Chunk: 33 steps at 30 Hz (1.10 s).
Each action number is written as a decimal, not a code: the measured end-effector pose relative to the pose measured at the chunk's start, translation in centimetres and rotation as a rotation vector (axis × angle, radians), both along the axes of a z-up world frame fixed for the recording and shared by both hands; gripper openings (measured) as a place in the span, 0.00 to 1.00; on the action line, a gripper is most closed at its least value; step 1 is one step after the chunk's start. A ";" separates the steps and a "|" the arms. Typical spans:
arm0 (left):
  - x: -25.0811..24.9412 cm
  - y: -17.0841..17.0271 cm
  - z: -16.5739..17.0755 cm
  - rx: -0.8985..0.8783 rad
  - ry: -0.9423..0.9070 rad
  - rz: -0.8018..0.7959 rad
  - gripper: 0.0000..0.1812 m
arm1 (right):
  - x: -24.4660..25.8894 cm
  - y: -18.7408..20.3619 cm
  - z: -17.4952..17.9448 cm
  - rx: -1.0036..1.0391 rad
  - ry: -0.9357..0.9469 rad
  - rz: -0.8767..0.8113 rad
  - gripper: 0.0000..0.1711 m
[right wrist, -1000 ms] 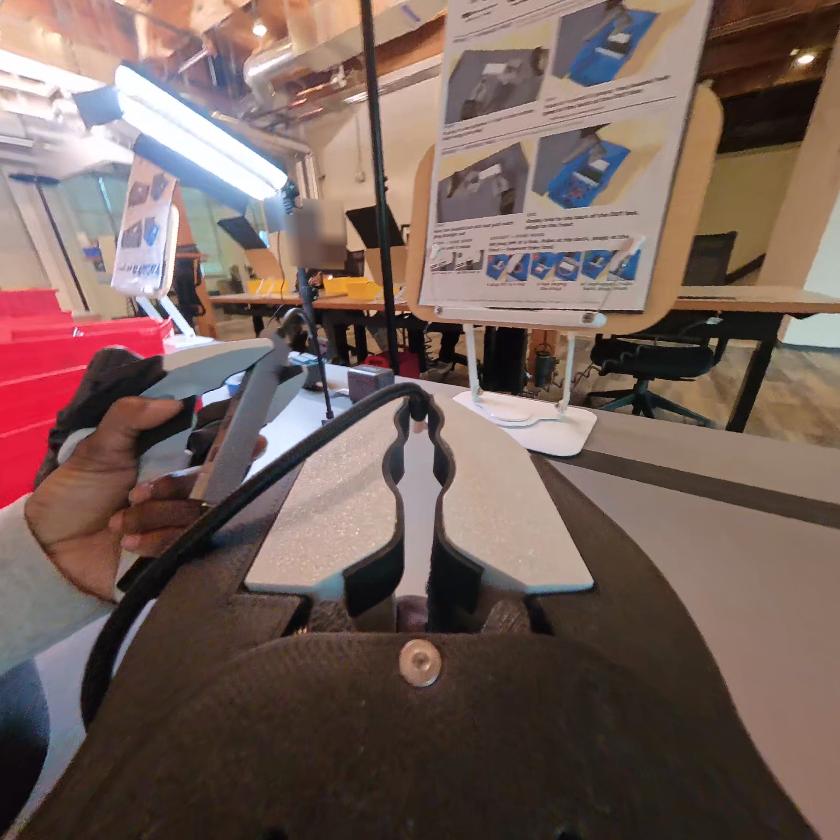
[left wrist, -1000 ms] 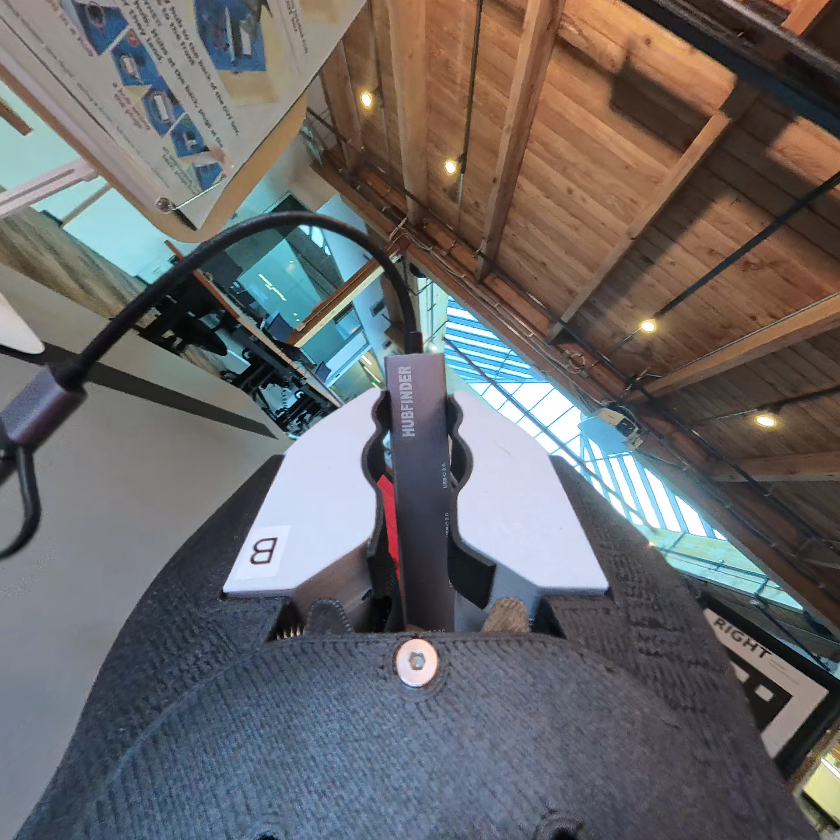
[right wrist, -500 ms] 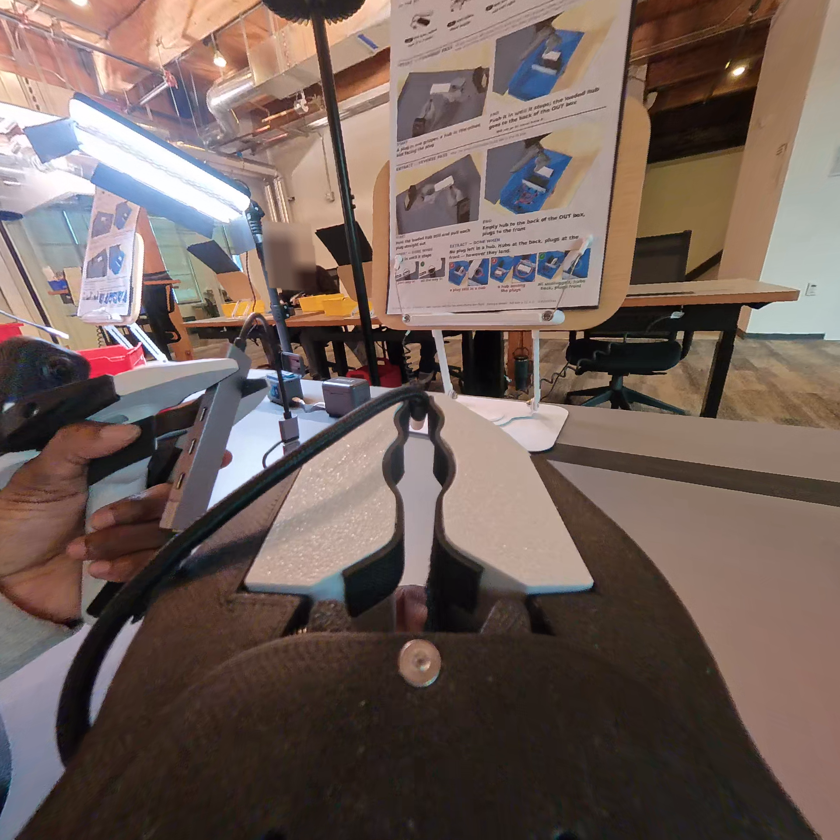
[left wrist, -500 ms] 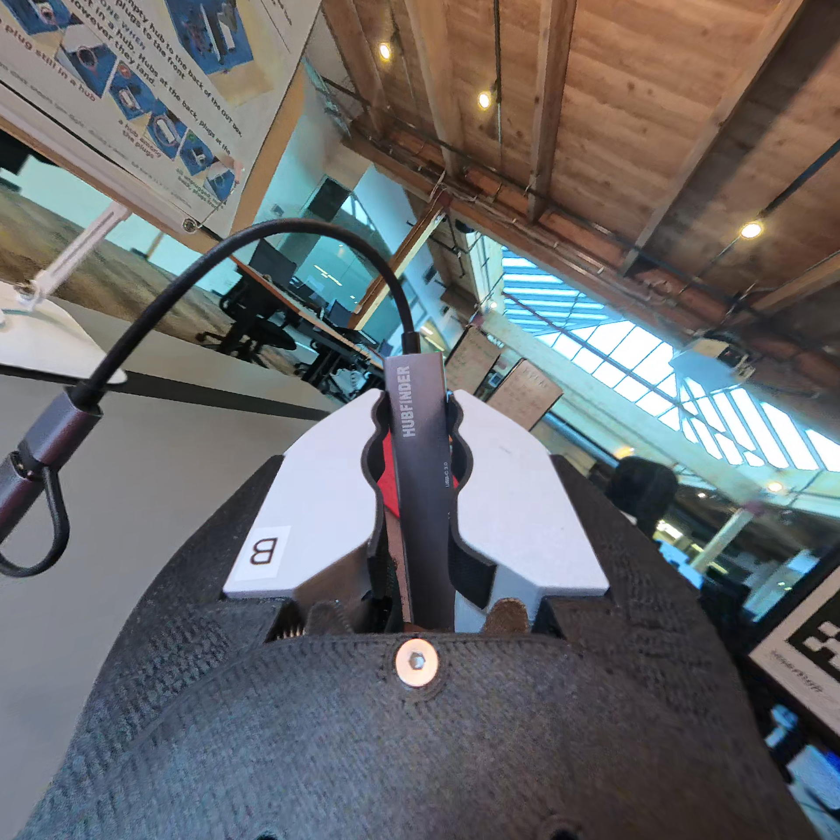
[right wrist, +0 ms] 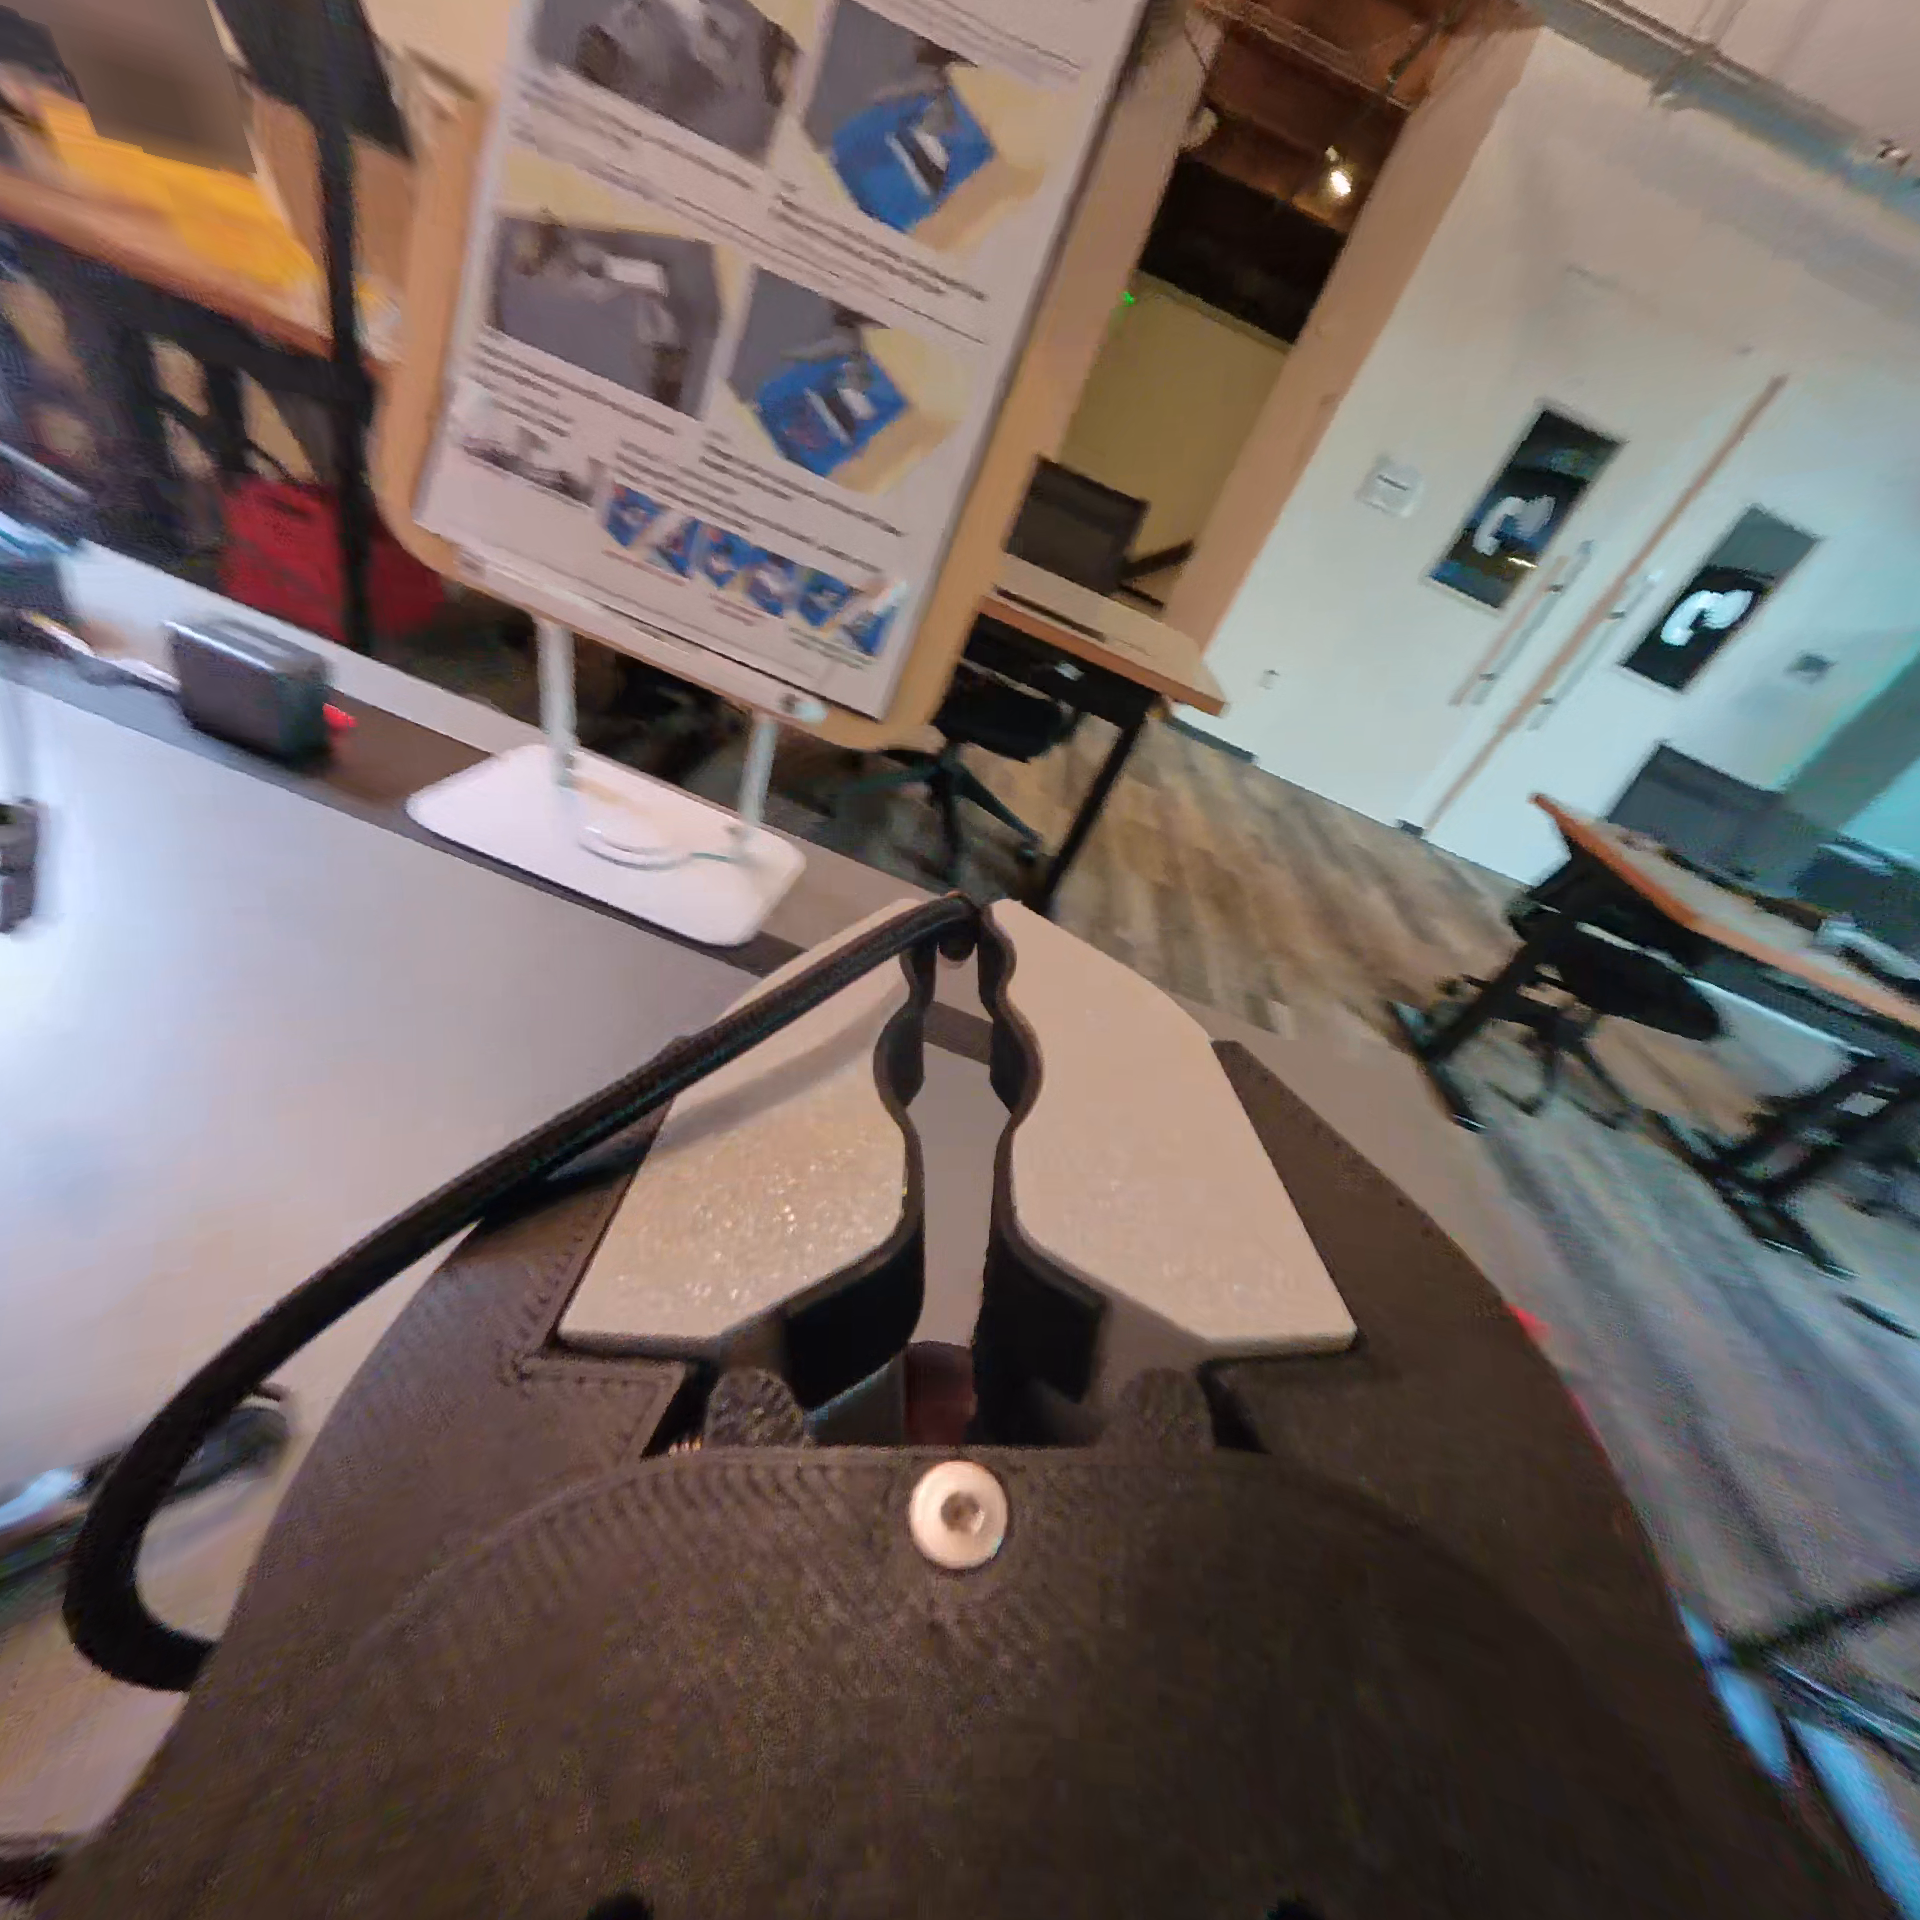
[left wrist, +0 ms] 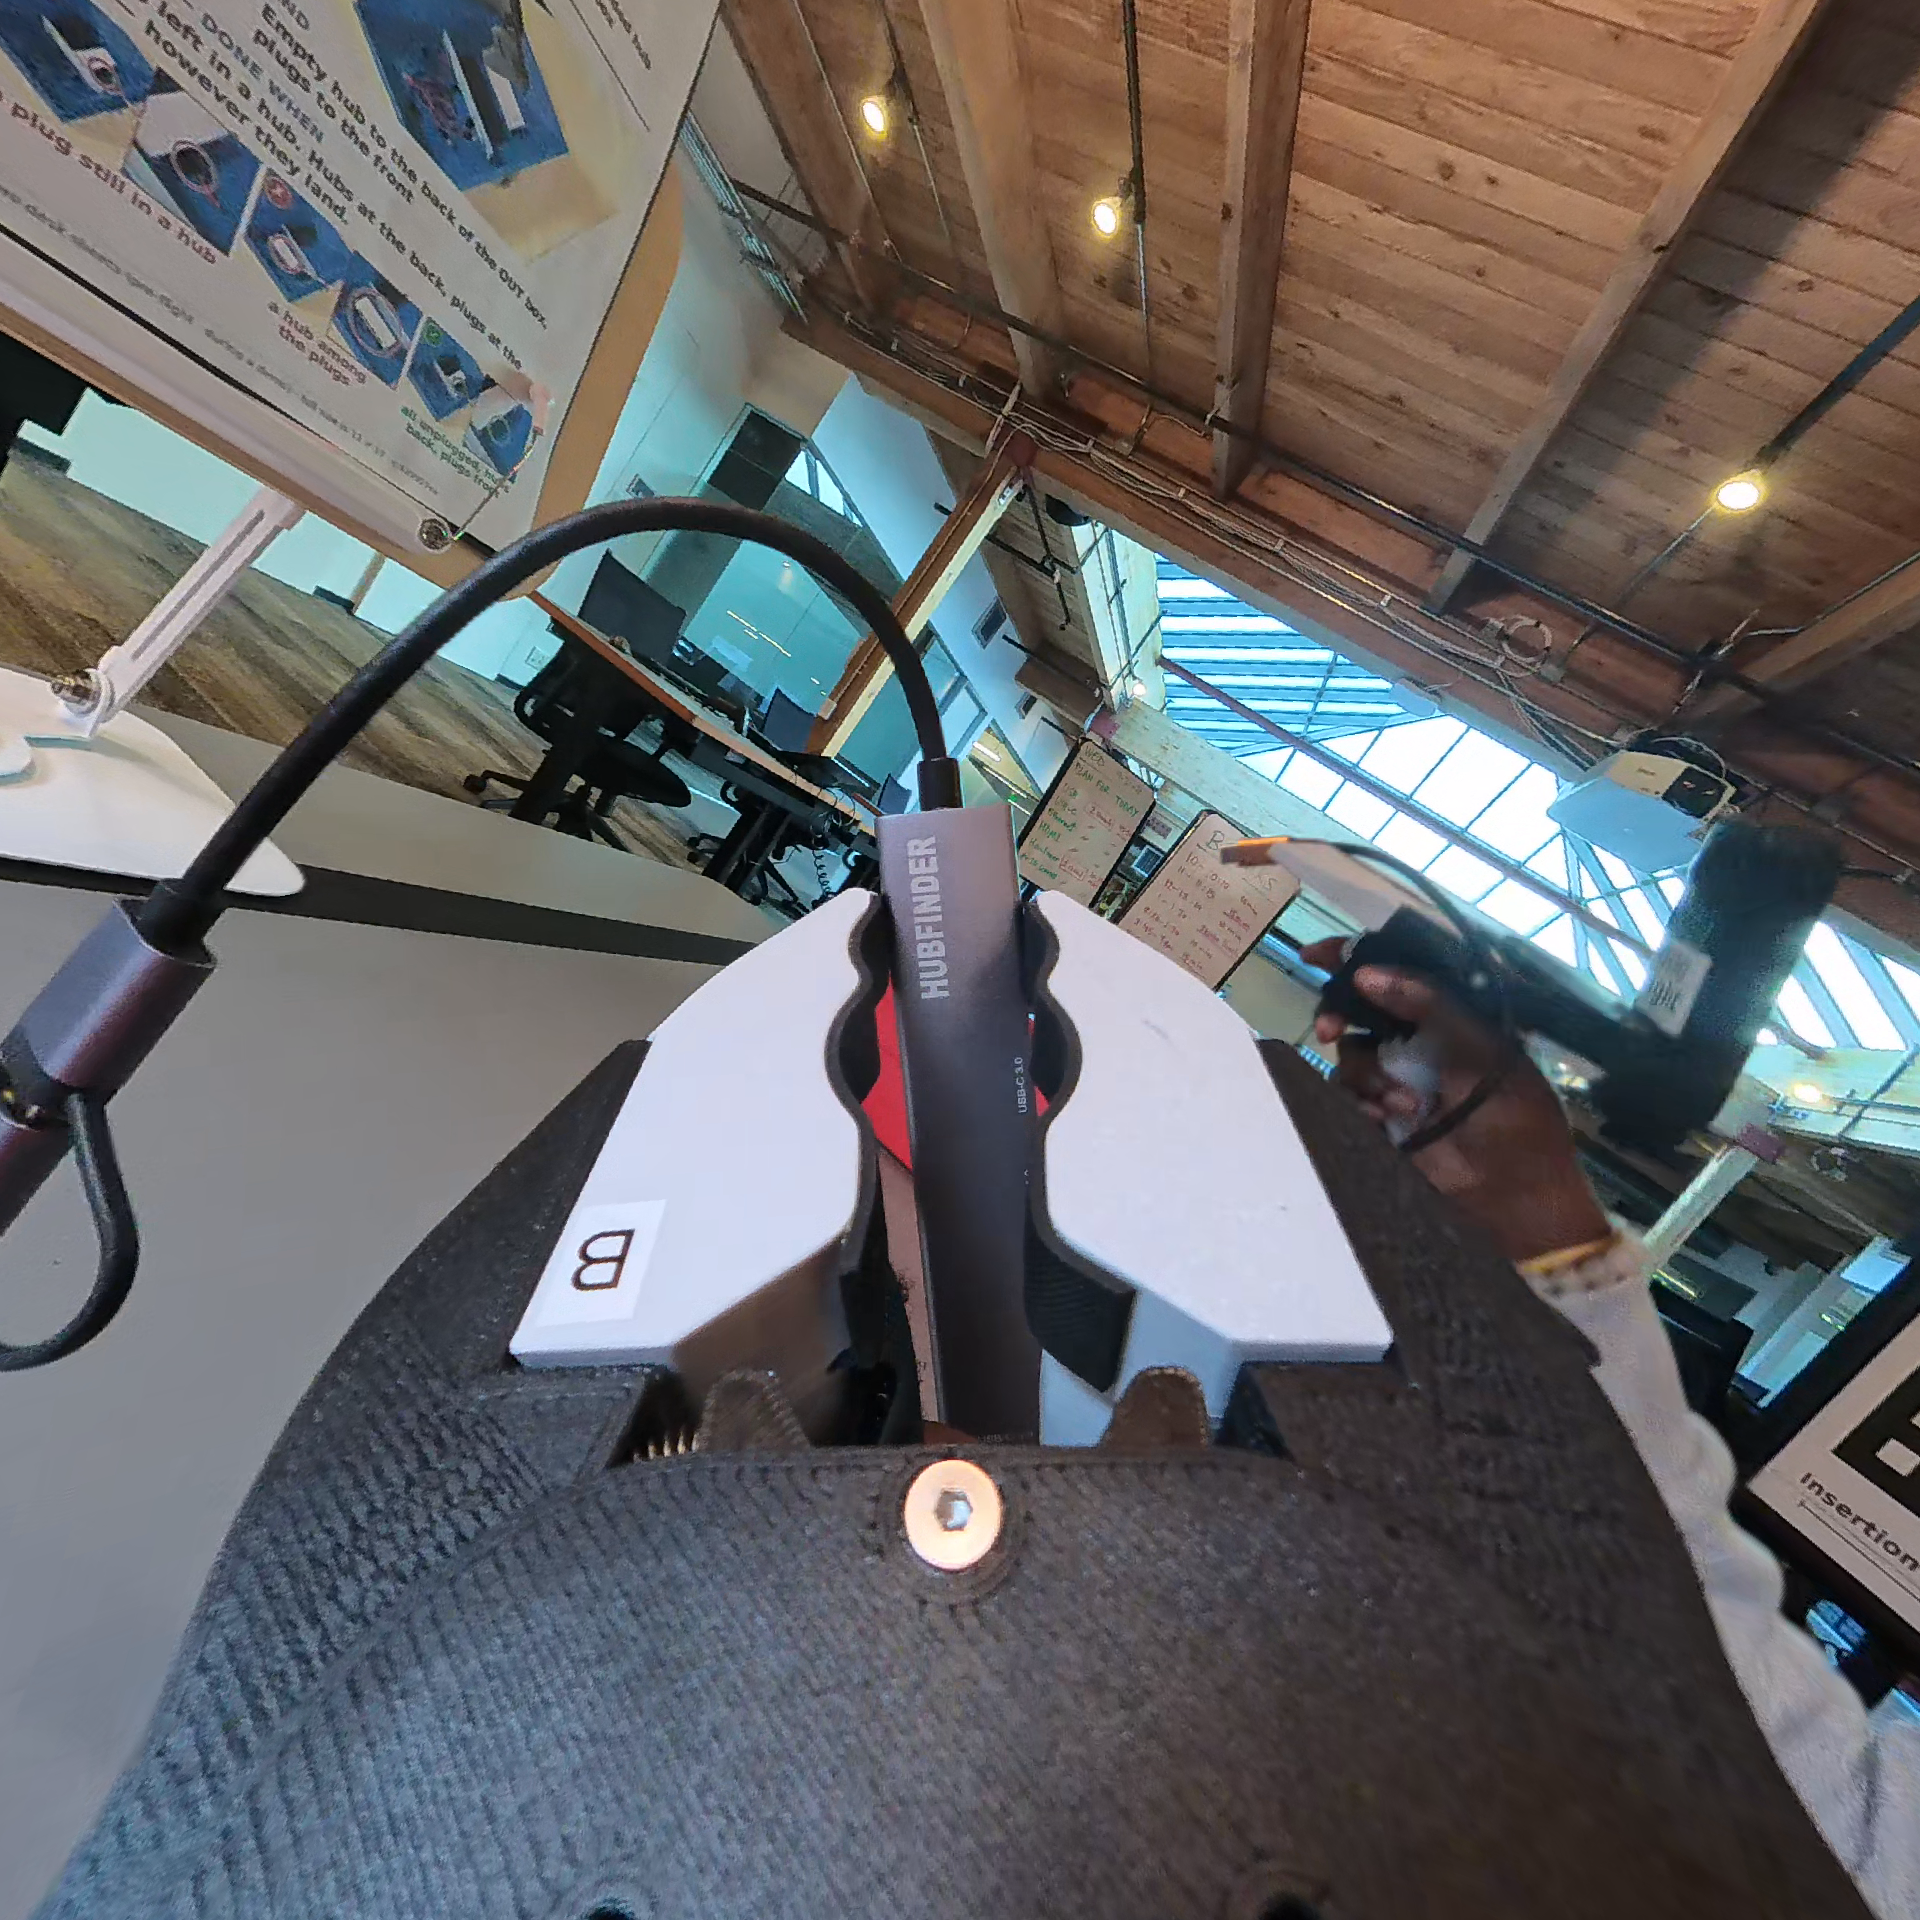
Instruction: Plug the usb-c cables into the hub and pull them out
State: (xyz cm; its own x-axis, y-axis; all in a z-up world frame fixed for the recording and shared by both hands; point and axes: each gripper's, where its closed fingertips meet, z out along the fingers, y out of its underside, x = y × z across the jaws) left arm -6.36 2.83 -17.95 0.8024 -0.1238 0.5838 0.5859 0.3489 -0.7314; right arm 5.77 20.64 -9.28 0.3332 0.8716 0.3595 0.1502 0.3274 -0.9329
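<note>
My left gripper [left wrist: 951, 914] is shut on a slim dark grey hub [left wrist: 961, 1091], which stands upright between the jaws. The hub's own black lead [left wrist: 582, 540] arcs left to a grey plug [left wrist: 94, 997] hanging free above the table. My right gripper [right wrist: 966, 925] is shut on a black usb-c cable [right wrist: 582, 1132], pinched at the fingertips; the cable trails down to the left and its plug is hidden. In the left wrist view the right gripper [left wrist: 1320, 873] shows farther off on the right, held by a hand [left wrist: 1455, 1122], apart from the hub.
A grey table [right wrist: 260, 987] lies below both grippers. An instruction board [right wrist: 686, 343] on a white stand [right wrist: 603, 842] is at its far edge, with a small grey box [right wrist: 249, 686] to the left. Desks and chairs stand beyond on the right. The tips of one gripper are about 25 centimeters away from the tips of the other.
The left gripper has tilted down with the hub, and the right gripper has come into its view. The right view has swung right and blurred; the left gripper and hand have left it.
</note>
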 end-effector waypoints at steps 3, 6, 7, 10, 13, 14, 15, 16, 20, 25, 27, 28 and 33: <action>0.0 0.1 -0.1 -0.009 -0.009 -0.001 0.14 | 2.9 5.1 1.5 0.108 -0.169 -0.178 0.04; 0.2 0.1 0.0 -0.002 -0.005 -0.007 0.14 | 6.5 10.7 3.0 0.248 -0.285 -0.388 0.04; 0.3 0.1 0.0 -0.004 -0.002 -0.008 0.14 | 7.8 12.4 3.3 0.281 -0.322 -0.445 0.04; 0.3 0.3 -0.3 -0.020 -0.006 -0.010 0.14 | 11.2 16.7 4.0 0.376 -0.384 -0.589 0.04; 0.2 0.4 -0.5 -0.021 -0.024 -0.016 0.14 | 13.3 19.6 3.4 0.454 -0.445 -0.676 0.04; 0.2 0.4 -0.5 -0.018 -0.023 -0.018 0.14 | 13.5 20.2 2.6 0.474 -0.475 -0.688 0.04; 0.3 0.4 -0.4 -0.019 -0.018 -0.017 0.14 | 13.7 20.9 1.7 0.500 -0.502 -0.708 0.04; 0.3 0.4 -0.4 -0.022 -0.011 -0.014 0.14 | 13.8 21.4 0.6 0.524 -0.534 -0.729 0.04; 0.4 0.5 -0.5 -0.025 -0.004 -0.012 0.14 | 14.1 22.8 -5.1 0.527 -0.699 -0.777 0.04; 0.2 0.4 -0.5 -0.021 -0.021 -0.012 0.14 | 14.0 21.2 -14.2 0.289 -0.977 -0.628 0.06; 0.3 0.5 -0.6 -0.024 -0.024 -0.016 0.14 | 14.4 20.2 -16.9 0.155 -1.071 -0.561 0.06; 0.3 0.5 -0.6 -0.026 -0.023 -0.015 0.14 | 14.6 19.6 -18.0 0.073 -1.106 -0.526 0.06; 0.1 0.3 -0.6 -0.026 -0.030 -0.007 0.14 | 16.7 15.4 -22.4 -0.406 -1.337 -0.337 0.21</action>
State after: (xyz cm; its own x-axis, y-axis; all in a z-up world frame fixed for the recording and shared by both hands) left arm -6.27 3.18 -18.54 0.7838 -0.1138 0.6105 0.6100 0.3253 -0.7225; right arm 22.47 36.06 -31.63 0.1575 0.9371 0.3115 0.9875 -0.1491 -0.0509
